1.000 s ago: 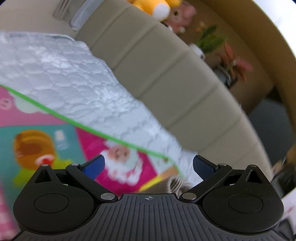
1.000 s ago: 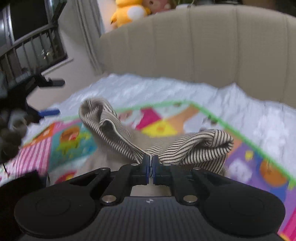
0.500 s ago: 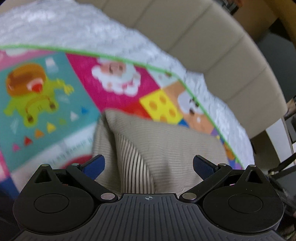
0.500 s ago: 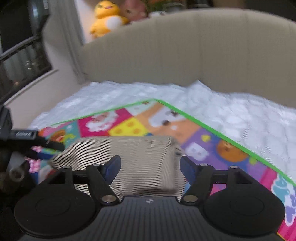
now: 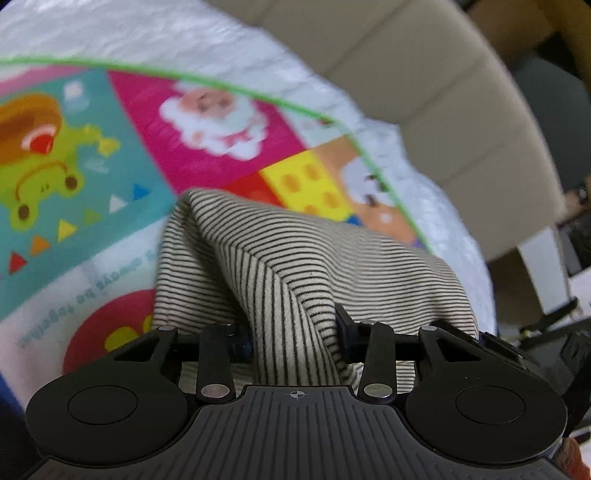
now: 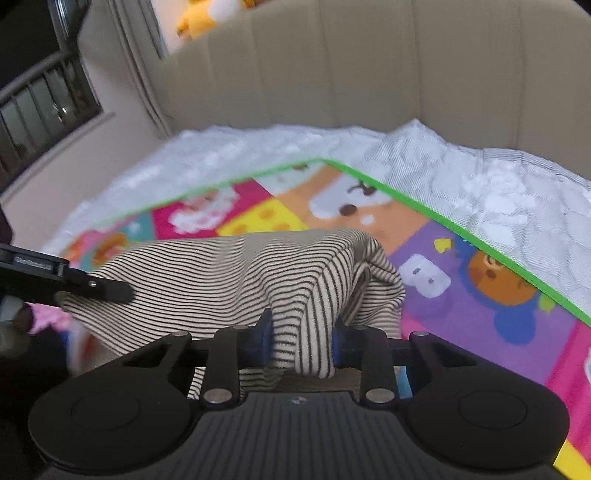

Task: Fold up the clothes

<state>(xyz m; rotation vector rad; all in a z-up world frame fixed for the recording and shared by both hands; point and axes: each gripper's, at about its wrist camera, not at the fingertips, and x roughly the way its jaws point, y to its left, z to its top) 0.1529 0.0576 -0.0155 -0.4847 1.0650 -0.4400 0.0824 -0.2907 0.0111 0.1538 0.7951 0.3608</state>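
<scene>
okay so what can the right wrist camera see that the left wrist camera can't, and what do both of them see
Only the right wrist view shows the window with railing, a yellow plush toy above the headboard, and the left gripper's finger reaching the cloth from the side.

Only the left wrist view shows the mat's teal panel with a green cartoon animal and printed lettering.

Both show the striped garment on the colourful play mat, the white quilt and the beige headboard. The left gripper is shut on a bunched fold; the right gripper is closing with a fold between its pads.
</scene>
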